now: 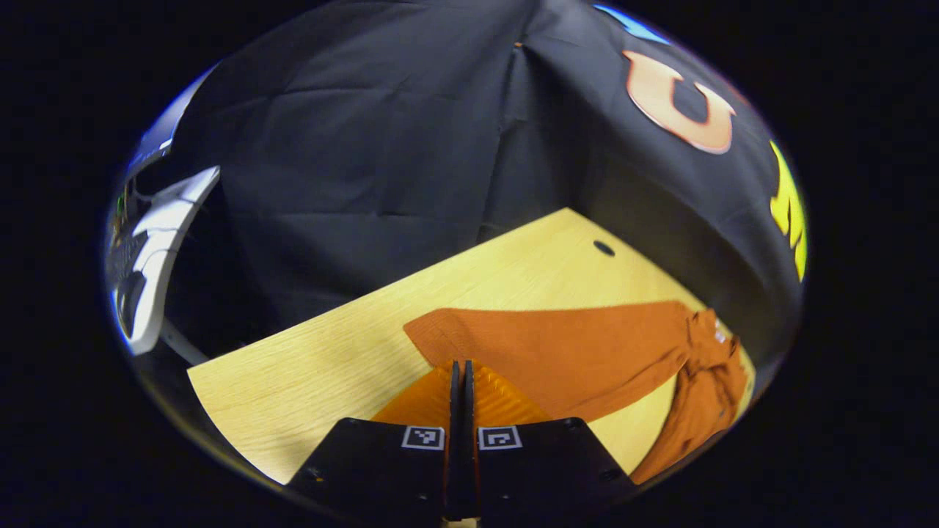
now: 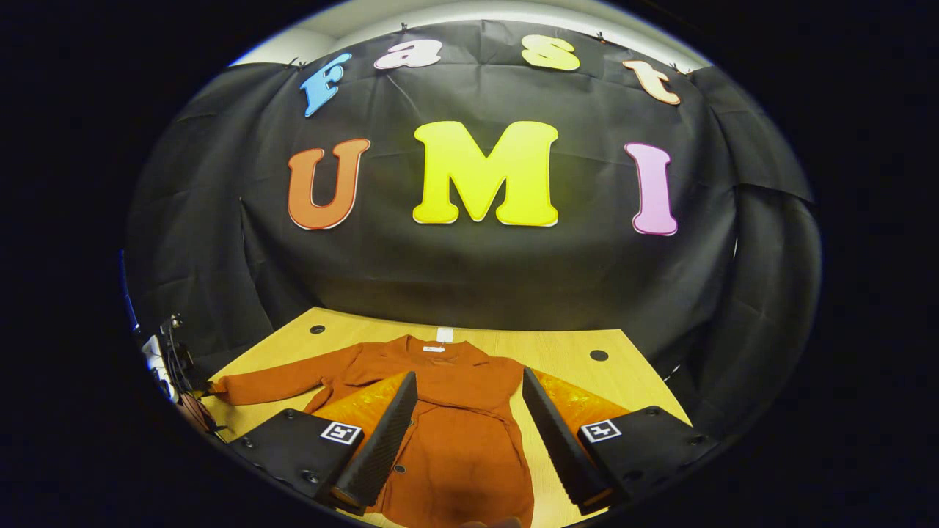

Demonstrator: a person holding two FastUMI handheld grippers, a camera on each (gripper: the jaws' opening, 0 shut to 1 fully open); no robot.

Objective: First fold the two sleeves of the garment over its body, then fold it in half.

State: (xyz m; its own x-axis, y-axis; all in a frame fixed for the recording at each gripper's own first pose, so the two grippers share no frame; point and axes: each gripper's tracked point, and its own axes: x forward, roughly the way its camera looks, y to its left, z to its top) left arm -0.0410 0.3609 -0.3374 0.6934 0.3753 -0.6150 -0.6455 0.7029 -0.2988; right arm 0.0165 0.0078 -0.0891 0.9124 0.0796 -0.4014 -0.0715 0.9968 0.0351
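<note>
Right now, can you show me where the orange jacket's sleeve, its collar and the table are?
sleeve (image 1: 557, 352), left gripper view, middle of the outstretched arm.
collar (image 2: 440, 350), right gripper view, top edge by the white tag.
table (image 1: 330, 367), left gripper view, bare wood beside the sleeve.

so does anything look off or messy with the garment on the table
Mostly tidy: the orange garment lies flat on the wooden table, one sleeve stretched out straight. The odd spot shows in the left gripper view, where the cloth past the straight sleeve is bunched and wrinkled.
</note>
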